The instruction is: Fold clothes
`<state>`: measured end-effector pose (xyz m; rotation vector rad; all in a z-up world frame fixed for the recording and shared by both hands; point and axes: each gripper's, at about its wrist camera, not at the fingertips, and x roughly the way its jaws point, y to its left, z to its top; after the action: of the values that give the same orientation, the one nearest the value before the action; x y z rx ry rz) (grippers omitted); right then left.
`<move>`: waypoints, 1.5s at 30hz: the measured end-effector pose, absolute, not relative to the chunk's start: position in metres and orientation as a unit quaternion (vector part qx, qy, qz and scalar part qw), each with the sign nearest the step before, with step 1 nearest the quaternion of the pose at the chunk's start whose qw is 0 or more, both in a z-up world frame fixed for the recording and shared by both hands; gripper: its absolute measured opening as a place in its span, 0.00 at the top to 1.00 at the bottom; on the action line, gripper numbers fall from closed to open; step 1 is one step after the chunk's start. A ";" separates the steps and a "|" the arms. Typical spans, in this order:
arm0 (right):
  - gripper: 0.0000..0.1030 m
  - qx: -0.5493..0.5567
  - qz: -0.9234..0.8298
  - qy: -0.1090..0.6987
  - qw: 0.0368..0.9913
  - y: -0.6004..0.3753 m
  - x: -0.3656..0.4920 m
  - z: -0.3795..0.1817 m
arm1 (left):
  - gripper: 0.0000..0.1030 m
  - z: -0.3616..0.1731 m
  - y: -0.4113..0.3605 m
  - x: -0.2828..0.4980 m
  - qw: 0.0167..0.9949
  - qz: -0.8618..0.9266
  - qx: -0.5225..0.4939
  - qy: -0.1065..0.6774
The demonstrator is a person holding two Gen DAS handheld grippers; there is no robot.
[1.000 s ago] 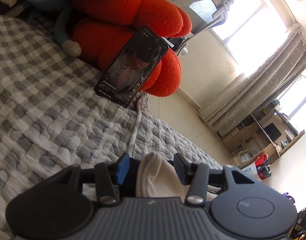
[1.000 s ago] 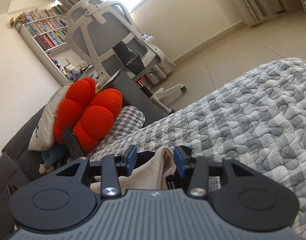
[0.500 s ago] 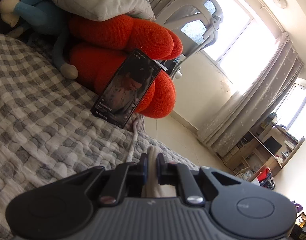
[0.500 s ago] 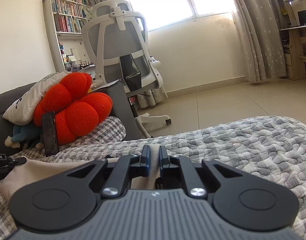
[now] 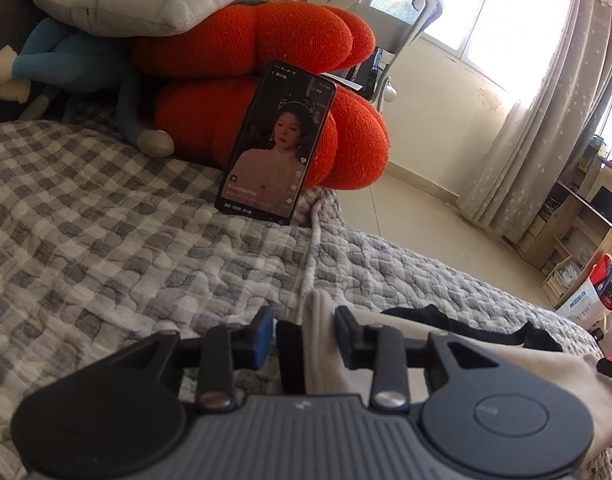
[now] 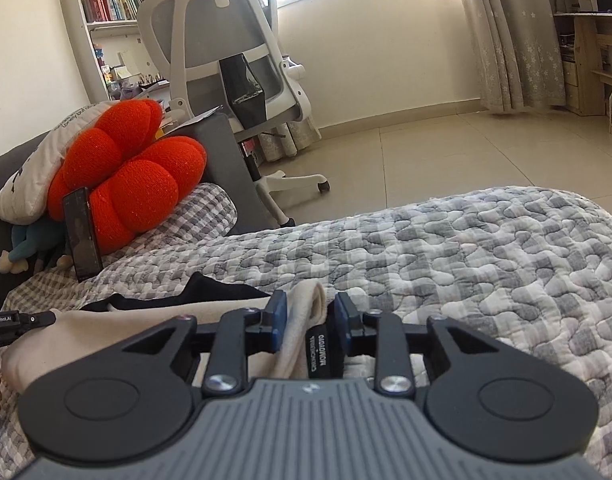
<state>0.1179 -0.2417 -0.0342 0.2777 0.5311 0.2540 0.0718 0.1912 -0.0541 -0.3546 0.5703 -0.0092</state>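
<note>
Both tools' jaws opening, seemingly off garment [image 5: 320, 332].

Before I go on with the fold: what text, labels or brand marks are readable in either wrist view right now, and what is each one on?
"GenRobot.AI": on the black left gripper at the right wrist view's left edge.
"CHENCHENMA MOMOTOTO", roughly; small, letters uncertain: on the black tag of the cream garment.
Phone screen captions: too small to read.
Pillow print: too skewed to read.
Book spines and white bag print: blurred.
</note>
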 end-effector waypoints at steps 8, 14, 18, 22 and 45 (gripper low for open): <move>0.61 0.133 0.104 0.297 0.940 -0.260 0.060 -0.019 | 0.42 -0.048 0.219 0.027 0.892 0.013 -0.281 0.353; 0.57 0.303 0.104 0.358 0.877 -0.276 0.035 -0.022 | 0.28 -0.059 0.224 -0.011 0.839 -0.011 -0.404 0.364; 0.57 0.365 0.117 0.375 0.844 -0.263 0.031 -0.033 | 0.28 -0.067 0.210 -0.017 0.832 -0.010 -0.426 0.356; 0.56 0.404 0.113 0.366 0.831 -0.251 0.036 -0.037 | 0.28 -0.066 0.203 -0.018 0.829 0.002 -0.445 0.337; 0.51 0.483 0.004 0.303 0.822 -0.216 0.061 -0.048 | 0.30 -0.086 0.170 -0.013 0.775 0.103 -0.571 0.253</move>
<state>0.0607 -0.2162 -0.0485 1.0281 0.6444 0.0090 -0.0130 0.1699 -0.0861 -1.2354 0.5478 0.2228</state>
